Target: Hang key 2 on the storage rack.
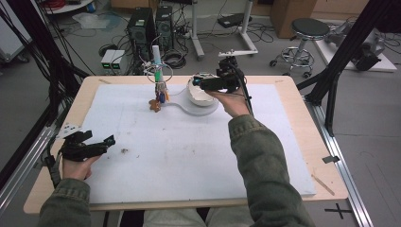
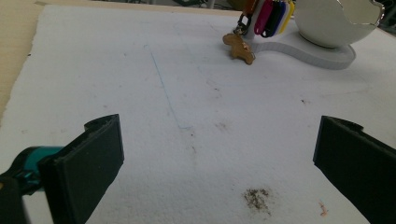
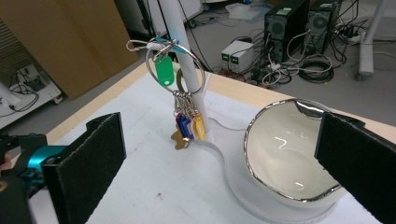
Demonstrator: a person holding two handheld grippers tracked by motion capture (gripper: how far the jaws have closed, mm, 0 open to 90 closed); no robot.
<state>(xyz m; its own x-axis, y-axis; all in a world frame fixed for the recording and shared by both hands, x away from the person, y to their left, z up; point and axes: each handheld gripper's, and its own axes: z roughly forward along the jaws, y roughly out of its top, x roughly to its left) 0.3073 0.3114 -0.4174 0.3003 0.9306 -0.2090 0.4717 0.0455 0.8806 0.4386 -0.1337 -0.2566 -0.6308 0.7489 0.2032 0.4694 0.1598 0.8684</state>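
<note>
Hovering over the egg-shaped white bowl (image 3: 289, 154), the right gripper (image 1: 215, 84) has its jaws spread wide and is pinching nothing; in the right gripper view the bowl sits lower right, one pad just in front of its silver rim. Risk as I see it: that rim is jagged and thin-looking, so a closing jaw catching it off-centre could tip the bowl or shove the whole stand base (image 3: 224, 172) sideways. Bowl looks empty, glossy inside, just reflections.

Moving out, the white post (image 3: 187, 60) rises at upper centre of that view with a big key ring (image 3: 173, 65) hooked on a peg, a green tag (image 3: 164, 71) up top and a bunch of coloured tags (image 3: 189, 126) plus a small brown charm (image 3: 179, 140) dangling below. Swinging the gripper left from here could snag that ring and drag the bunch off, I'd guess.

Left gripper (image 1: 87, 146) rests at lower left of the high view, jaws also spread with nothing between them, well apart from the stand, over the stained white mat (image 1: 189, 156).
</note>
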